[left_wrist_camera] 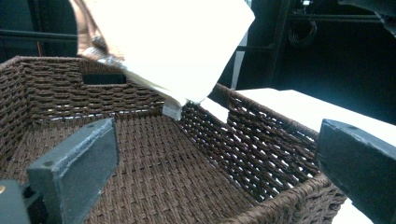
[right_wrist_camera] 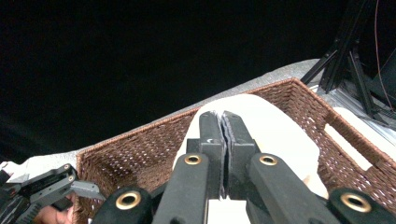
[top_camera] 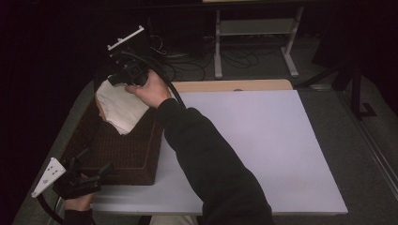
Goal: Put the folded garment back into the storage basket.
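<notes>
Your right gripper (top_camera: 123, 77) hangs over the far end of the rectangular dark brown woven wicker basket (top_camera: 89, 140), its jaws pressed together on the upper edge of a folded cream-white cloth (top_camera: 119, 108). In the right gripper view those jaws meet on the cloth (right_wrist_camera: 280, 135) with only a thin seam between them, the basket's rim (right_wrist_camera: 140, 128) running behind. The cloth dangles clear above the basket floor, tilted, its lower corner over the basket's right-hand wall (left_wrist_camera: 261, 140) in the left gripper view, where the cloth (left_wrist_camera: 177, 42) hangs bright at the top. Your left gripper (top_camera: 84, 176) sits at the basket's near left corner, jaws spread wide and holding nothing. The basket rests on the left side of the flat white rectangular tabletop (top_camera: 263, 140).
</notes>
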The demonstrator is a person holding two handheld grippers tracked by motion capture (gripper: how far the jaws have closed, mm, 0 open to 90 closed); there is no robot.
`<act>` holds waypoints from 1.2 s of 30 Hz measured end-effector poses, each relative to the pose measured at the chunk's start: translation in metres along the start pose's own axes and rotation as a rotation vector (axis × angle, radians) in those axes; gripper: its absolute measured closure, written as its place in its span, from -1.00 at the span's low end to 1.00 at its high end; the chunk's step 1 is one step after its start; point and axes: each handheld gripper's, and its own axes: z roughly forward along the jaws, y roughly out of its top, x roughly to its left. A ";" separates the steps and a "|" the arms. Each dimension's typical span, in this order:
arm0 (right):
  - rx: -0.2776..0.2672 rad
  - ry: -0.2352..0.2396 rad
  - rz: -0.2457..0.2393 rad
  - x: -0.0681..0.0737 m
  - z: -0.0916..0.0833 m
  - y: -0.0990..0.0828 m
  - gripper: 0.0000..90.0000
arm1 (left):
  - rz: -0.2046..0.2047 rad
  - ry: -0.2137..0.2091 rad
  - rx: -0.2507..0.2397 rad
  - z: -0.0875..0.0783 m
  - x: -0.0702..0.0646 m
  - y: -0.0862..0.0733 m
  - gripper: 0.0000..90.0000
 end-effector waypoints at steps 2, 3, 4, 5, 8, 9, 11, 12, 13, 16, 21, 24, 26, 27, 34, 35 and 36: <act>0.002 0.005 0.003 -0.001 0.005 -0.001 0.93 | 0.002 -0.001 0.001 0.000 0.000 0.000 -1.00; 0.006 0.005 0.002 -0.001 0.008 -0.002 0.93 | 0.002 -0.001 0.001 0.000 0.000 0.000 -1.00; 0.009 0.007 -0.004 -0.001 0.011 -0.003 0.93 | 0.003 -0.001 0.002 0.000 0.000 0.000 -1.00; 0.009 0.009 -0.002 -0.001 0.013 -0.003 0.93 | 0.003 -0.002 0.000 0.000 0.000 0.000 -1.00; 0.006 0.024 0.009 -0.003 0.022 -0.006 0.93 | 0.003 -0.003 0.003 0.000 0.000 0.000 -1.00; 0.000 0.034 0.022 -0.005 0.026 -0.008 0.90 | 0.003 -0.003 0.001 0.000 0.000 0.000 -1.00; -0.009 0.039 0.049 -0.010 0.032 -0.013 0.70 | 0.004 -0.003 -0.001 -0.001 0.000 0.000 -1.00; -0.011 0.035 0.061 -0.011 0.034 -0.015 0.62 | 0.005 -0.004 -0.001 -0.001 0.000 0.000 -1.00; -0.012 0.025 0.070 -0.013 0.037 -0.019 0.54 | 0.005 -0.004 -0.001 -0.001 0.000 0.000 -1.00; -0.005 0.007 0.068 -0.018 0.041 -0.028 0.39 | 0.002 -0.005 -0.002 -0.001 0.000 0.000 -1.00; 0.025 -0.014 0.048 -0.023 0.044 -0.038 0.08 | 0.006 -0.007 0.004 0.000 0.000 0.000 -1.00; 0.035 -0.014 0.039 -0.025 0.044 -0.042 -0.12 | 0.007 -0.007 0.004 0.000 0.000 0.000 -1.00; 0.040 -0.022 0.025 -0.025 0.043 -0.044 -0.30 | 0.006 -0.007 0.004 0.000 0.000 0.000 -1.00; 0.041 -0.029 0.019 -0.025 0.043 -0.045 -0.36 | 0.006 -0.007 0.004 0.000 0.000 0.000 -1.00; 0.063 -0.070 -0.015 -0.026 0.038 -0.048 -0.74 | 0.004 -0.008 0.003 0.000 0.000 0.000 -1.00; 0.064 -0.071 -0.016 -0.026 0.036 -0.049 -0.80 | 0.004 -0.008 0.002 0.000 -0.001 0.000 -1.00; 0.066 -0.079 -0.017 -0.026 0.035 -0.049 -0.90 | 0.004 -0.008 0.002 0.000 -0.001 0.000 -1.00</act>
